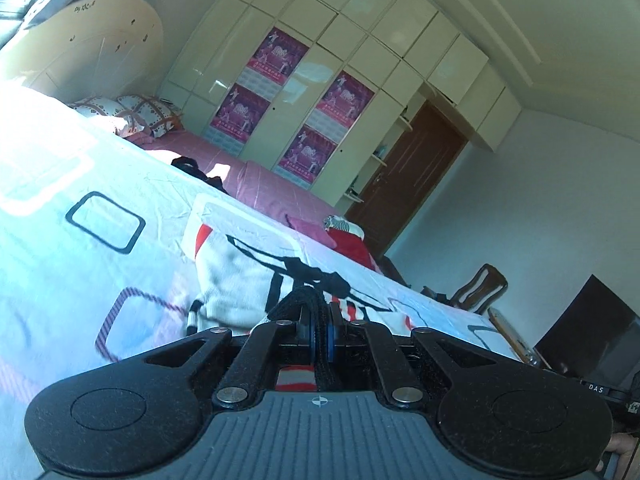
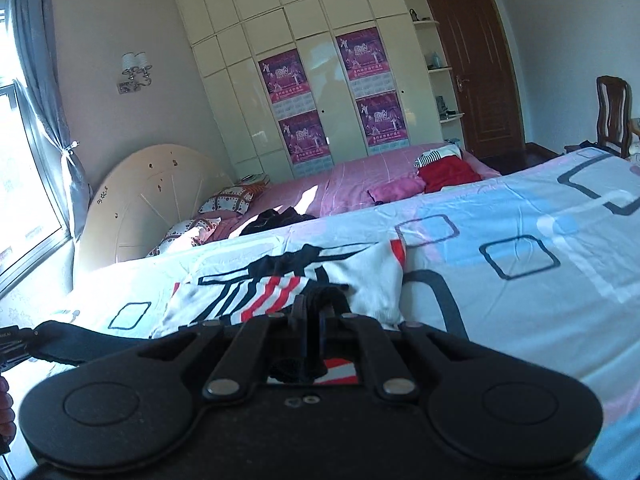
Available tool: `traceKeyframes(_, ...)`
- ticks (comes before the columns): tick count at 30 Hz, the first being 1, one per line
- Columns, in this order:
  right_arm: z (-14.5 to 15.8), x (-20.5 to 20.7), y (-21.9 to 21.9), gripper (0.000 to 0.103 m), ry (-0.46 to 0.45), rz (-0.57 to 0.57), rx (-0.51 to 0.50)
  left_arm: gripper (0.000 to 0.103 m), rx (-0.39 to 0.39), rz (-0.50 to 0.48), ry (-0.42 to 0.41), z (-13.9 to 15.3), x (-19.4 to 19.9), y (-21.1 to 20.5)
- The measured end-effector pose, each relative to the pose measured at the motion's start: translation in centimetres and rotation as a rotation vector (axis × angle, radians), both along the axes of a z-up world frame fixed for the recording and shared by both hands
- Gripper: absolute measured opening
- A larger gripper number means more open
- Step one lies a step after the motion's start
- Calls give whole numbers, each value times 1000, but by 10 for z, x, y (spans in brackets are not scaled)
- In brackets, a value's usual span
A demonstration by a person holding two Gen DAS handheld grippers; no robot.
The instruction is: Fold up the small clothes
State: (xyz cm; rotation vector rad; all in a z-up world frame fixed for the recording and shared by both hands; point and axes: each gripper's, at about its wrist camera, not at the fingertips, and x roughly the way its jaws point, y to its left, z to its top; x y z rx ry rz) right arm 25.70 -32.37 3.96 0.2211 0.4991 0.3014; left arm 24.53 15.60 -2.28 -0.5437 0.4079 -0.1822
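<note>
The small white sweater with black and red stripes lies on the bed, on a light blue and white bedsheet printed with dark rounded squares. Its near edge, a dark hem, is lifted off the sheet and caught at two places. The left tool is closed on this dark edge, and the cloth runs between its blue pads. The right tool is closed as well and pinches the same dark edge, with the red and white stripes showing just under it. The rest of the sweater stays flat on the sheet in front of both tools.

Beyond the sheet the bed has a pink cover. On it lie a red garment with a striped piece beside it, a pink cloth and a black garment. Two patterned pillows rest near the cream round headboard. Behind the bed stands a tall cream wardrobe with four magenta posters on its doors, and a brown door is beside it. A wooden chair stands at the far right, and a window with a grey curtain is at the left.
</note>
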Motion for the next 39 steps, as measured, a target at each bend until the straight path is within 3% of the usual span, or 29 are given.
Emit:
traceKeyframes(6, 1, 77, 5, 6, -9, 18, -32, 5, 30, 11, 13, 10, 79, 1)
traceKeyframes(13, -21, 177, 9, 6, 40, 41, -16, 5, 50, 11, 77, -2, 178, 5)
traceKeyframes(20, -65, 270, 15, 6, 147, 66, 13, 5, 67, 27, 219, -41, 270, 8)
traceKeyframes(28, -123, 328, 18, 7, 269, 44, 24, 5, 58, 47, 366, -91, 326, 2)
traceKeyframes(31, -134, 336, 7, 19, 260, -6, 70, 14, 12, 67, 350, -101, 328, 2)
traceKeyframes(33, -129, 333, -3, 43, 207, -72, 62, 30, -4, 63, 289, -98, 322, 3)
traceKeyframes(35, -124, 328, -14, 46, 173, -59, 83, 83, 54, 112, 222, -90, 311, 0)
traceKeyframes(39, -120, 324, -17, 42, 162, 12, 63, 82, 172, 72, 184, -75, 308, 1)
